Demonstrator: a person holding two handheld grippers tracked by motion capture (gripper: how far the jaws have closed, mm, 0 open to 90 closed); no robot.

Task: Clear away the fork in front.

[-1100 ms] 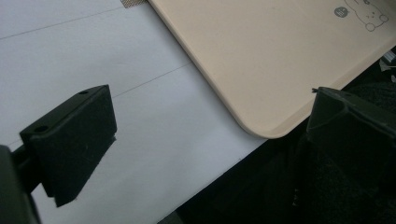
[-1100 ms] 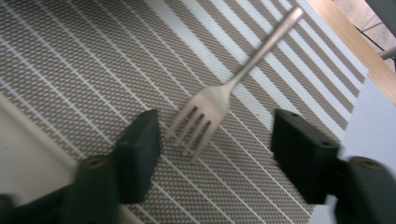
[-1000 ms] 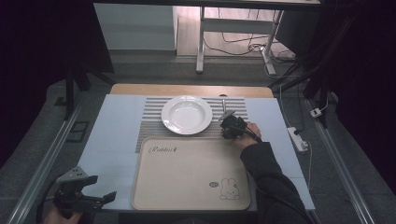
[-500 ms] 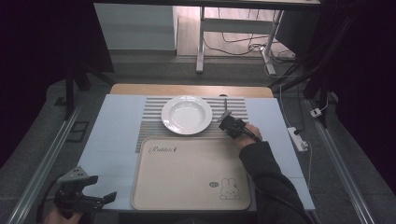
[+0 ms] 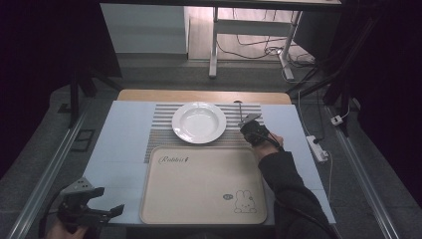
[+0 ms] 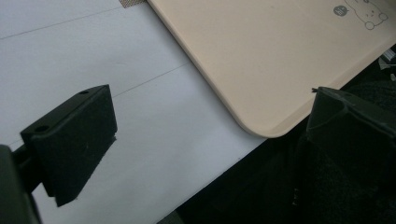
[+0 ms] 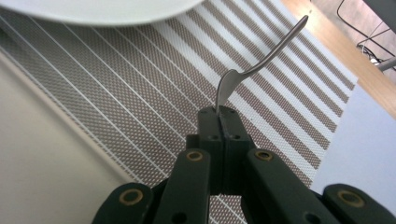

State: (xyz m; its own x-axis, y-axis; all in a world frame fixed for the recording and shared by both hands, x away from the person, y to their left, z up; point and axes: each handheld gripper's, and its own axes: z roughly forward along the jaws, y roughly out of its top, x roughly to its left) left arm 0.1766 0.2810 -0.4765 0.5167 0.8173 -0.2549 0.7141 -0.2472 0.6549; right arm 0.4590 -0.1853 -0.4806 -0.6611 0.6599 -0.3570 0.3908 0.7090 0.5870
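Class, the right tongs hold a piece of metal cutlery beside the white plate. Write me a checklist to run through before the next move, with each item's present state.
1. Right tongs shut on the cutlery: ok.
2. Cutlery lifted off the striped mat: ok, it looks raised.
3. Grip secure: cannot tell; only one end is pinched.
4. Plate bare: ok.
5. Tray bare: ok.
6. Left tongs out of the way: ok, open at the table's near left corner.

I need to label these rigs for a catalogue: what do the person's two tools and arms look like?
Both tools are black, with two blocky black jaws. The left tool carries a grey three-cornered plate; the right tool has brass-coloured pivot rings and a trailing black cable. The right arm wears a dark sleeve.
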